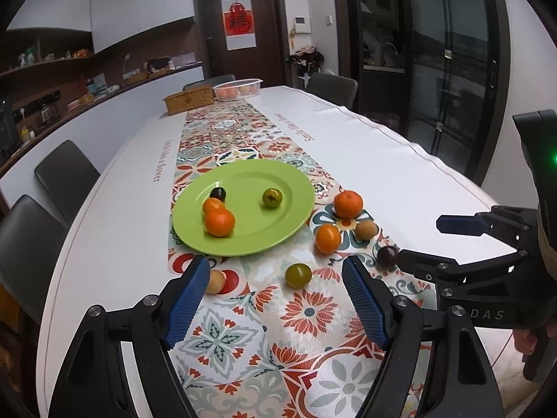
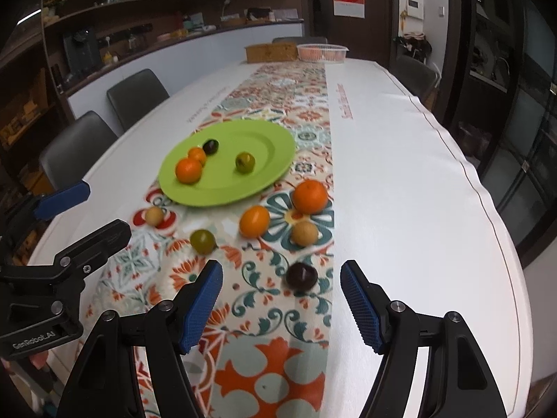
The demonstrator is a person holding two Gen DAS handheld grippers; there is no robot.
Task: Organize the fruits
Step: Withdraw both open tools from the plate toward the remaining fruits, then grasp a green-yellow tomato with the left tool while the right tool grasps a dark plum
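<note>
Long white table [image 2: 400, 160] under a patterned runner [image 2: 278, 313]. At centre, green plate [image 2: 264, 160] carrying two oranges, a dark fruit and a green one. At the plate's four to six o'clock, loose on the runner: orange [image 2: 310, 195], smaller orange [image 2: 254, 221], tan fruit [image 2: 304, 232], green fruit [image 2: 202, 241], dark plum [image 2: 301, 274]. Left gripper [image 1: 275, 271] and right gripper [image 2: 281, 275] both released, grasping nothing.
</note>
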